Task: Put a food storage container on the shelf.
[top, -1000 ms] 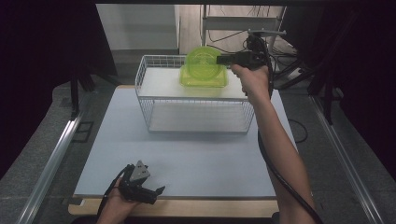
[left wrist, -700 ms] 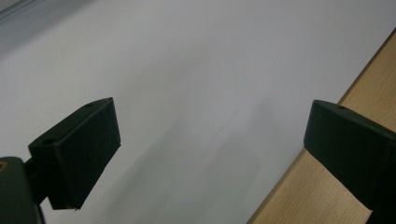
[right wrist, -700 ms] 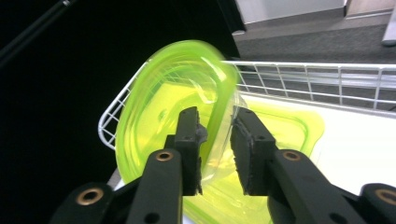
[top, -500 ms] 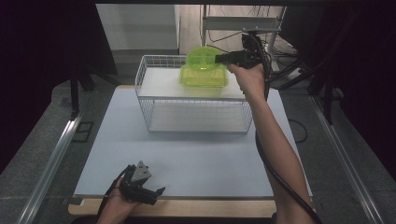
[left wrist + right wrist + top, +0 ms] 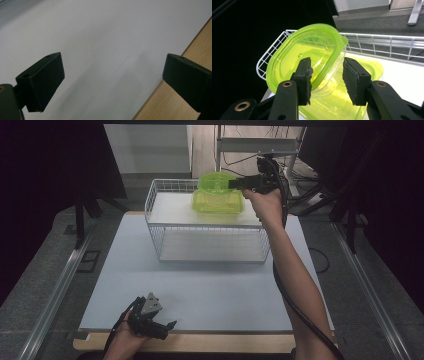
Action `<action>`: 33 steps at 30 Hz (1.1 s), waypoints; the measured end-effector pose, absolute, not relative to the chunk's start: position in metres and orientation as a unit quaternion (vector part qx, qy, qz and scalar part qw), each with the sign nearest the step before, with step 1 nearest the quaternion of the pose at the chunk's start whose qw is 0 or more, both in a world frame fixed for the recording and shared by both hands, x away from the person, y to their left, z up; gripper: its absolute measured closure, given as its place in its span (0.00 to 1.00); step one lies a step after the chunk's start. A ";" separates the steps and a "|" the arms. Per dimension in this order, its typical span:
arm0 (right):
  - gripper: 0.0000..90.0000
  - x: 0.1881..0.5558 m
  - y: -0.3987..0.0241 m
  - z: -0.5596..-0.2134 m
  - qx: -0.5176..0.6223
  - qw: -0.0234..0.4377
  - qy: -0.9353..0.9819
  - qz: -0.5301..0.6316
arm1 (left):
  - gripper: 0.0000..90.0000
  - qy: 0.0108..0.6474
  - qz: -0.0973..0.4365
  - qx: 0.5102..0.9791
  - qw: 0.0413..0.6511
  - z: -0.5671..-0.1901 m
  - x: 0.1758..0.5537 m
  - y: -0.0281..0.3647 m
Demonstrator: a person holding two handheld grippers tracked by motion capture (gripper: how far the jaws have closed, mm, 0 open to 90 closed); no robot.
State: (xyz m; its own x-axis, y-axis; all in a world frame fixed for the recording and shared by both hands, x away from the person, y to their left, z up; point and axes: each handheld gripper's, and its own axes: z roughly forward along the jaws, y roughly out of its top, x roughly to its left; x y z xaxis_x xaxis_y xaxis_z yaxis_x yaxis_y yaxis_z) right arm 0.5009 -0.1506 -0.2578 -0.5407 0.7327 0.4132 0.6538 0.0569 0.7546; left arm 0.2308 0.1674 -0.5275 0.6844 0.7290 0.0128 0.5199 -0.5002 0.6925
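Note:
Two clear lime-green tubs sit on the top shelf of a white wire rack (image 5: 210, 245). The upper tub (image 5: 216, 181) leans tilted in the lower tub (image 5: 217, 202). My right gripper (image 5: 234, 183) reaches in from the right at the upper tub's rim. In the right gripper view the upper tub's (image 5: 307, 50) wall stands between the jaws of the right gripper (image 5: 327, 65), one pad inside and one outside with a gap. The jaws have just been opening. The lower tub (image 5: 362, 72) lies beneath. My left gripper (image 5: 169, 329) rests open on the mat near the front edge, and the left gripper (image 5: 112, 72) holds nothing.
The rack stands at the back of a pale blue-grey mat (image 5: 210, 285) with a lower shelf under the tubs. A wooden table edge (image 5: 225, 342) runs along the front. Metal rails flank the table, and cables and a stand lie behind the rack.
The right hand has edged slightly to the left at the rack, with the upper tub still at its jaws. The left gripper has stayed where it was.

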 end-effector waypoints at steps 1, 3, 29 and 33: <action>0.64 0.501 -0.151 -0.258 0.477 0.041 0.725 0.495 | 0.04 0.366 0.153 0.852 0.340 -0.527 0.231 0.167; 0.62 0.501 -0.152 -0.256 0.477 0.046 0.724 0.496 | 0.04 0.366 0.154 0.852 0.340 -0.527 0.231 0.167; 0.25 0.455 -0.178 -0.270 0.410 0.083 0.749 0.515 | 0.02 0.371 0.150 0.848 0.347 -0.527 0.232 0.168; 0.23 0.443 -0.183 -0.277 0.397 0.092 0.756 0.511 | 0.02 0.372 0.148 0.848 0.348 -0.527 0.232 0.167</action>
State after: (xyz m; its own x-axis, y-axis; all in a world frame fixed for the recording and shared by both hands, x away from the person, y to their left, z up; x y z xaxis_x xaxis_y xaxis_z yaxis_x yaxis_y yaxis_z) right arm 0.4431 -0.1829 -0.2767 -0.6672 0.6951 0.2677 0.5075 0.1612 0.8464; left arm 0.2317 0.1673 -0.5275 0.6792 0.7340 -0.0070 0.5274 -0.4813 0.7002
